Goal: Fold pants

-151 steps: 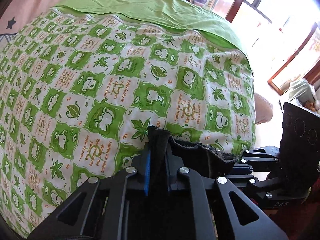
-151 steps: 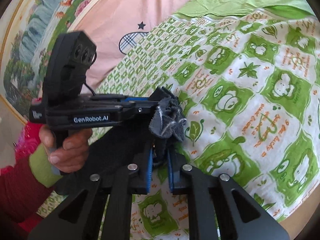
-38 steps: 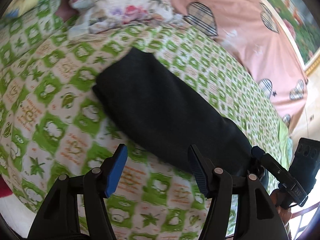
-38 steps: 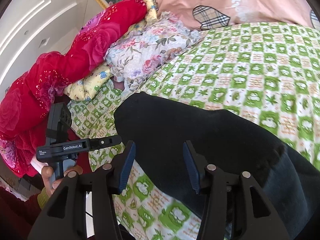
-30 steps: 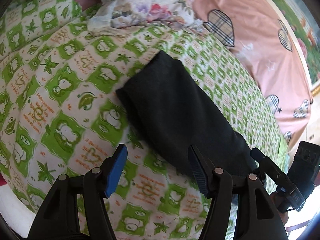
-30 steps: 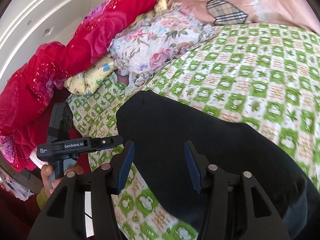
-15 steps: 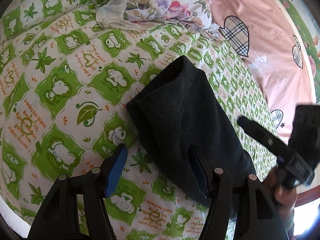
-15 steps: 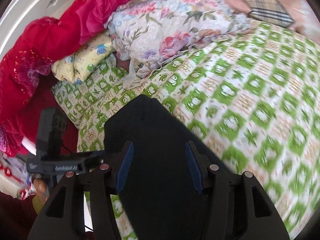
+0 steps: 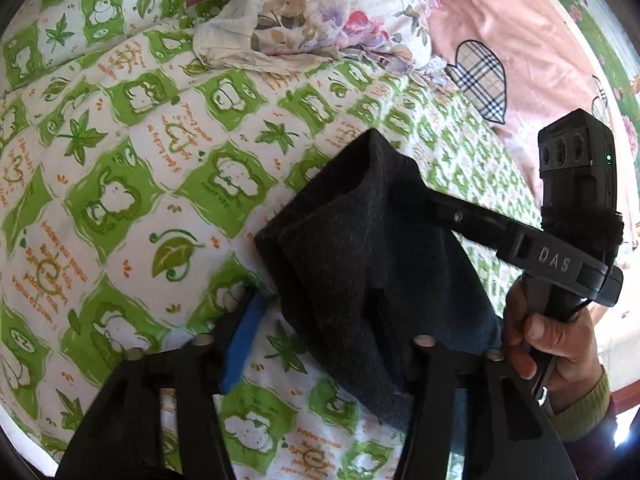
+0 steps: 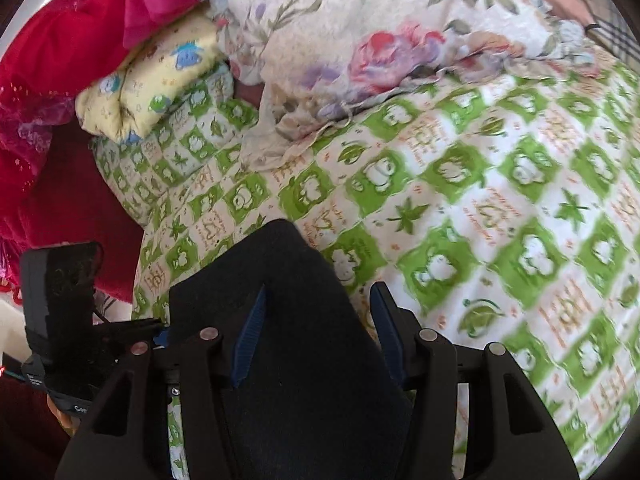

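Observation:
The black pants (image 9: 352,248) lie folded lengthwise on the green frog-print bedspread (image 9: 120,184), their near end bunched up. My left gripper (image 9: 320,320) is open, its jaws on either side of that end; the blue left pad (image 9: 244,328) shows, the right one is hidden under cloth. My right gripper (image 10: 316,332) is open too, straddling the far corner of the pants (image 10: 280,264), both blue pads showing. In the left wrist view the right gripper's body (image 9: 520,248) reaches in from the right, its tips hidden in the cloth.
A floral quilt (image 9: 320,12) and a pink heart-print sheet (image 9: 500,60) lie beyond the pants. In the right wrist view a yellow cartoon pillow (image 10: 148,76) and a red blanket (image 10: 60,60) pile at the left, by the bed's edge.
Both grippers moved along the pants to one end and closed in around it. The pants' end has lifted and bunched. Five seconds ago both were shut on cloth; now open.

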The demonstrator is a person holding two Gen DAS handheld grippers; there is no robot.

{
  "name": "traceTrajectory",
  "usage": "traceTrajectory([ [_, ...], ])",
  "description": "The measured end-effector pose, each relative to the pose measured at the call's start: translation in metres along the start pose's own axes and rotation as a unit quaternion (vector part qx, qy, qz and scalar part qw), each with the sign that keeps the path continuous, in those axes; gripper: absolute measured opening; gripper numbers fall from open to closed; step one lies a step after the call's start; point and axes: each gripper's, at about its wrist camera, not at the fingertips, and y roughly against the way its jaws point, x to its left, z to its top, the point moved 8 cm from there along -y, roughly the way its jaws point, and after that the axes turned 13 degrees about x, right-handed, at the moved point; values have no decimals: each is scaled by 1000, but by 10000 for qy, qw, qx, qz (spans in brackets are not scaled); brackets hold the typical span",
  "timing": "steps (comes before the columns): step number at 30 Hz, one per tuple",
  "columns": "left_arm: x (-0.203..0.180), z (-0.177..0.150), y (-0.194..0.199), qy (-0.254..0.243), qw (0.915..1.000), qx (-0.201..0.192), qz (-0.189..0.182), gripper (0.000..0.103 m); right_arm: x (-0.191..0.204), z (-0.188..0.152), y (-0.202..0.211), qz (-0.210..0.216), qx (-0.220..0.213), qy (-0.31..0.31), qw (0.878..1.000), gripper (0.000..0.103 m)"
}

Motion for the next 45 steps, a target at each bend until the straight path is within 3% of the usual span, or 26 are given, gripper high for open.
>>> traceTrajectory([
  [2, 1, 2, -2, -17, 10000, 1, -47, 36, 3, 0, -5, -7, 62, 83, 9999, 39],
  [8, -7, 3, 5, -104, 9999, -35, -114, 26, 10, -3, 9, 52, -141, 45, 9999, 26],
  [15, -46, -7, 35, -492, 9983, -258, -168, 21, 20, -18, 59, 312, -734, -101, 9968, 23],
  [23, -108, -25, 68, -1125, 9917, -494, -370, 19, 24, -59, 133, 372, -1561, -301, 9866, 20],
  [33, -211, -77, 78, -2283, 9706, -453, -617, 18, -10, -153, 207, 294, -2454, -771, 9659, 18],
  [45, -300, -151, 44, -3289, 9428, -42, -538, 18, -50, -255, 247, 286, -3171, -1490, 9362, 17],
])
